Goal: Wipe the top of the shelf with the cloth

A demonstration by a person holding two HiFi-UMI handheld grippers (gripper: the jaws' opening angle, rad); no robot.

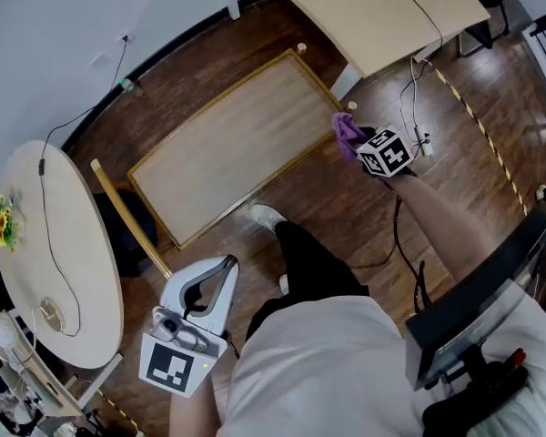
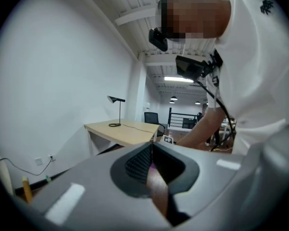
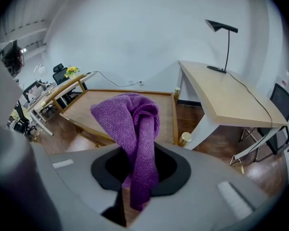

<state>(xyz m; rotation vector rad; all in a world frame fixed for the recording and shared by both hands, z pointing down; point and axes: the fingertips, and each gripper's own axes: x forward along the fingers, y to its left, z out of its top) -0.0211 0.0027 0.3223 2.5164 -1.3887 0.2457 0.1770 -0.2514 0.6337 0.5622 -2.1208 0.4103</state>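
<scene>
The head view gives the layout. The shelf (image 1: pixel 232 148) lies with its long axis running from lower left to upper right, a raised light rim round its wooden top. The right gripper (image 1: pixel 357 141) is just beside the shelf's near right corner and is clamped on the purple cloth (image 1: pixel 347 131). The left gripper (image 1: pixel 228 263) hangs low by the person's hip, well apart from the shelf.

Only the right gripper view (image 3: pixel 138 153) shows the grip itself. The cloth (image 3: pixel 132 129) is a bunched, folded strip pinched between the jaws, its length running out along them toward the shelf top (image 3: pixel 96 107), and a brass knob (image 3: pixel 184 138) marks the corner. Open floor separates the shelf from the table (image 3: pixel 224 97) with the lamp (image 3: pixel 222 37).

The left gripper view (image 2: pixel 152 147) faces away from the shelf. Its jaws meet at the tips with nothing between them.
</scene>
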